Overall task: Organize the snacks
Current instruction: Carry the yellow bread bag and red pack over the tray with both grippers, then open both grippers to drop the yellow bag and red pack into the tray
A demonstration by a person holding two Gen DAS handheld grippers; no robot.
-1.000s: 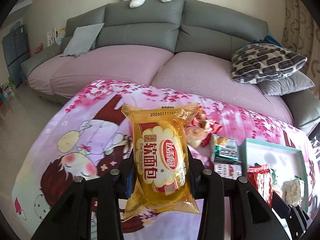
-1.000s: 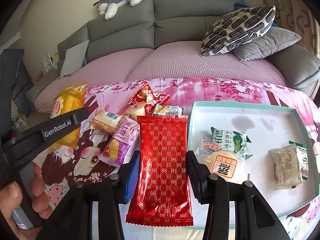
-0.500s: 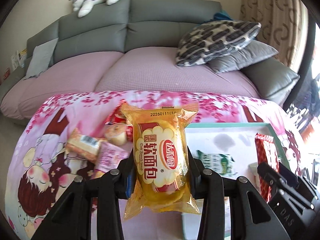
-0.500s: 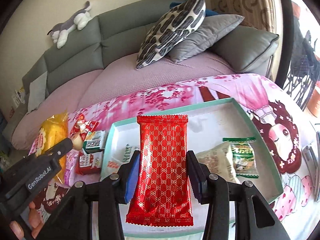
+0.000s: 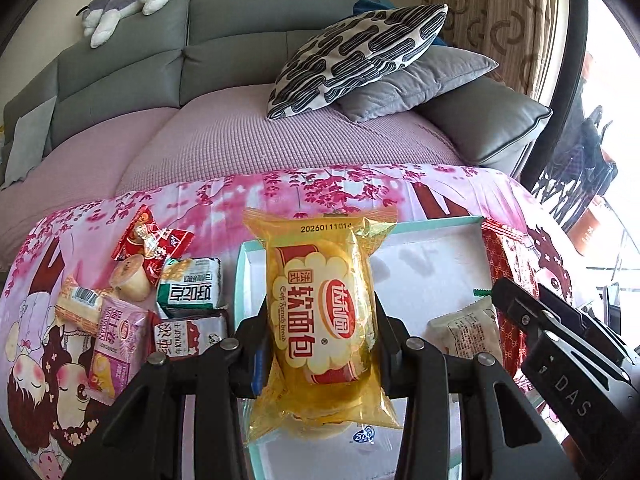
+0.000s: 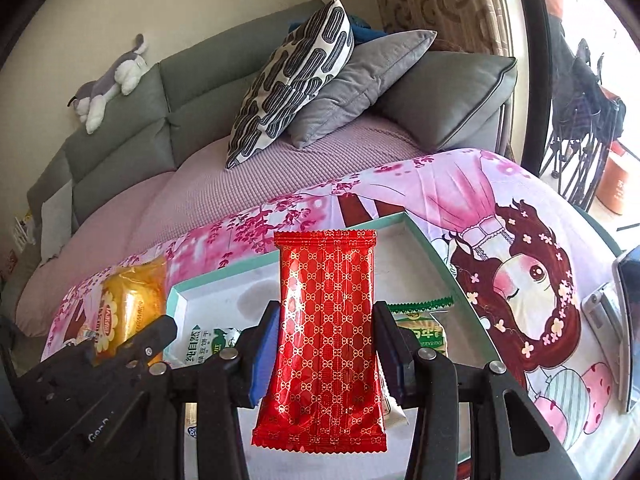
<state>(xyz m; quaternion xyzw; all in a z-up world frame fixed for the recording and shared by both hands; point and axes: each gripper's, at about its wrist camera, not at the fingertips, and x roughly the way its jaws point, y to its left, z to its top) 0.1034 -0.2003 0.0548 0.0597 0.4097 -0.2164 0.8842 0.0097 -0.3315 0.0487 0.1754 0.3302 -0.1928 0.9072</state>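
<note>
- While a handful of packets already lie inside the teal-rimmed tray [image 5: 239, 280], a cluster of loose snacks [image 5: 152, 300] waits on the pink tablecloth [image 5: 320, 192] just beside the tray's left edge, so the sorting looks partly done, with at least that cluster left to move.
- Among that cluster are a red wrapper, a small cup-shaped cake, a green-and-white packet, a purple packet and a barcode-labelled bar, lying close together, some touching.
- Clamped across its middle by the left gripper [image 5: 322, 344], the yellow bread packet [image 5: 322, 312] stands upright between the fingers, hovering over the tray's left end; it has not been set down.
- Inside the tray, a green-and-white biscuit pack [image 6: 200, 346] lies toward the left edge, and a pale packet [image 5: 468, 330] and a green-trimmed packet [image 6: 424, 330] lie toward the right.
- Gripped likewise at mid-length by the right gripper [image 6: 326, 354], the red patterned packet [image 6: 326, 328] is held upright above the tray's right half, also unreleased.
- Judging from this, both packets are near their drop spots; releasing them is the step in hand.
</note>
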